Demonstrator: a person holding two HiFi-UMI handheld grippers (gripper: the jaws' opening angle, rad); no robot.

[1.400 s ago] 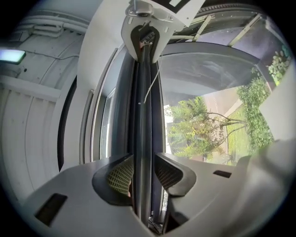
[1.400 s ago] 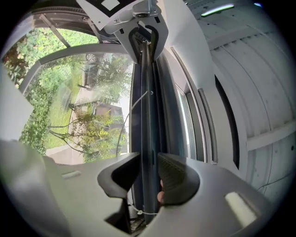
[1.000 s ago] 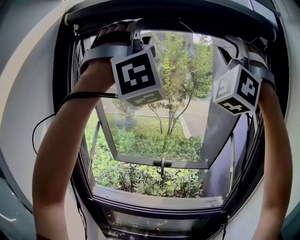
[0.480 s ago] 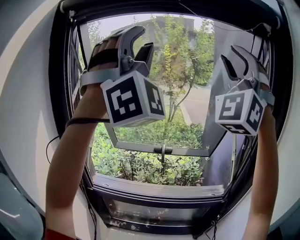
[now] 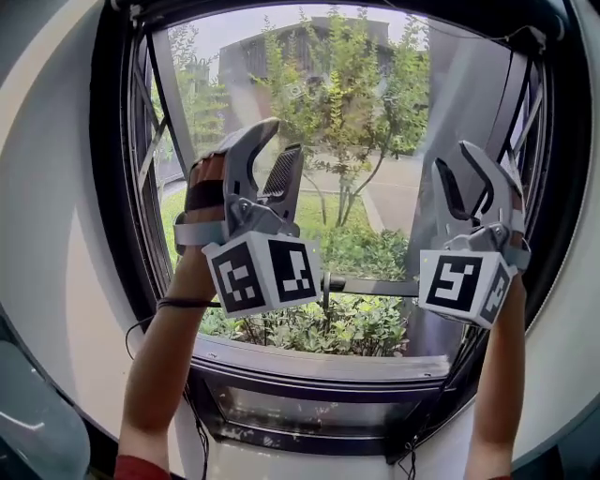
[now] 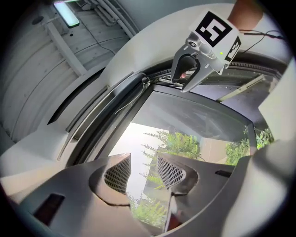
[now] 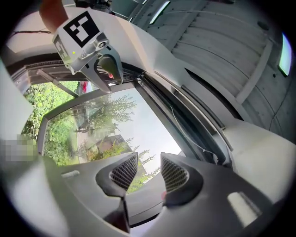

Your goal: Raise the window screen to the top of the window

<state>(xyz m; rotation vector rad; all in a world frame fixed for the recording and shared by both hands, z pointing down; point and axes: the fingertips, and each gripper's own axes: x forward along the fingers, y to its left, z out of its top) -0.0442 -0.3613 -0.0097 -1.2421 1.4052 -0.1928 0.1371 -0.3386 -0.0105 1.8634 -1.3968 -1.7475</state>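
You have two claws up in front of one window. Your left claw has its jaws apart, and its own view shows only sky and leaves in the gap. Your right claw is also parted by a narrow gap and grips nothing. Each carries one marker cube, two in all: the left cube and the right cube. Both of your forearms rise from the bottom edge of the head view. One black cable loops round the left forearm.

The window screen sits at the top of the window. It shows only as a dark rail along the head of the frame, and its mesh cannot be made out. Your claws hang well below it, apart from it. In the head view that rail is mostly cut off by the upper edge.

One sash stands swung outward, and trees and a building show through its glass. Its single handle is half hidden behind the left cube. One thin cord runs beside the rail in the right gripper view.

Overhead, the left gripper view shows one tube light. The right gripper view shows two, both clipped at the picture's rim. A mosaic patch blurs a spot at that view's left edge.
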